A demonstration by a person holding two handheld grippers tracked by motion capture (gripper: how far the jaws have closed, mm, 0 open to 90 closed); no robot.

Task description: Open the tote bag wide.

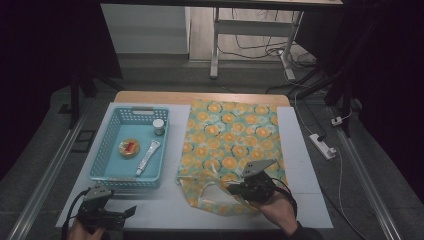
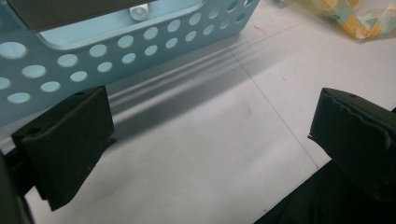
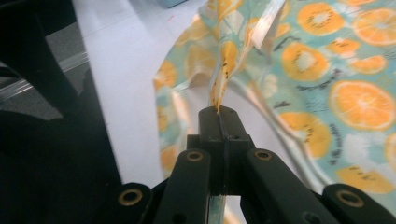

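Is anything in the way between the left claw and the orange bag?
Nothing visible. The left claw hangs open in front of the blue basket, and bare white table runs from it to the orange bag, whose handle the right claw pinches.

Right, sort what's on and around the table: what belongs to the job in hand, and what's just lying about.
Part of the job:
- orange-print bag, its handle strap pinched in the shut right gripper
- left gripper, open, beside the blue basket

Lying about:
- tube, small jar and round tin in the basket
- power strip on the floor
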